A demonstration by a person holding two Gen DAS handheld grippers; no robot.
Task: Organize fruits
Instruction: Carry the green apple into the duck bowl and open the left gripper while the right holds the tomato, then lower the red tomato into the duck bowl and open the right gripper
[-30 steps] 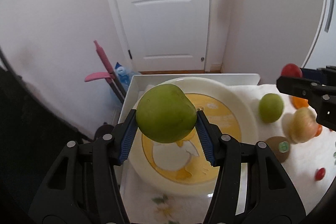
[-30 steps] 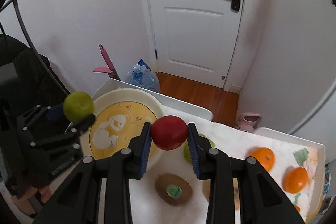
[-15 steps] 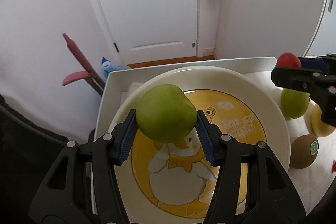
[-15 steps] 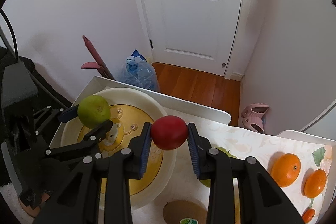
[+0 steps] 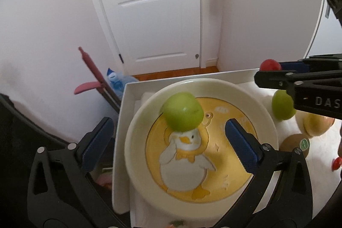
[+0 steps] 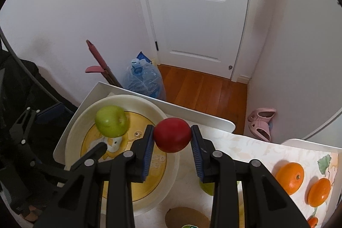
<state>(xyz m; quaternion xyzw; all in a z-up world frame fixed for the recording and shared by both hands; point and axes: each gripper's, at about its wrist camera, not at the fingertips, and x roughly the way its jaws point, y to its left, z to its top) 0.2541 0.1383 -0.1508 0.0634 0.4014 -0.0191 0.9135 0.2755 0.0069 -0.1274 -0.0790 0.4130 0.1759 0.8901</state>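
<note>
Letting go is what my left gripper [image 5: 170, 140] is doing: its jaws have just been opening and are now standing as wide as they go, with no pad touching the green apple [image 5: 182, 112]. A second ago that apple was clamped squarely between the blue pads; now it is sitting ahead of the jaws and above the gap between them, free, over the duck picture in the cream plate [image 5: 265, 119]. From its blur I am judging that it is dropping or has only just landed, so I cannot say it is at rest yet.

My right gripper [image 6: 172, 135] is staying clamped on the red fruit [image 6: 172, 134], the pads pressing both its sides. It is hanging over the plate's near rim, with the green apple ahead and to the left of those jaws.

I am reading this as one fruit delivered and a second about to follow. Other fruit is waiting on the cloth: a second green fruit [image 5: 282, 107], a kiwi [image 5: 296, 145] and two oranges [image 6: 290, 175], all off to the right of both jaws.
</note>
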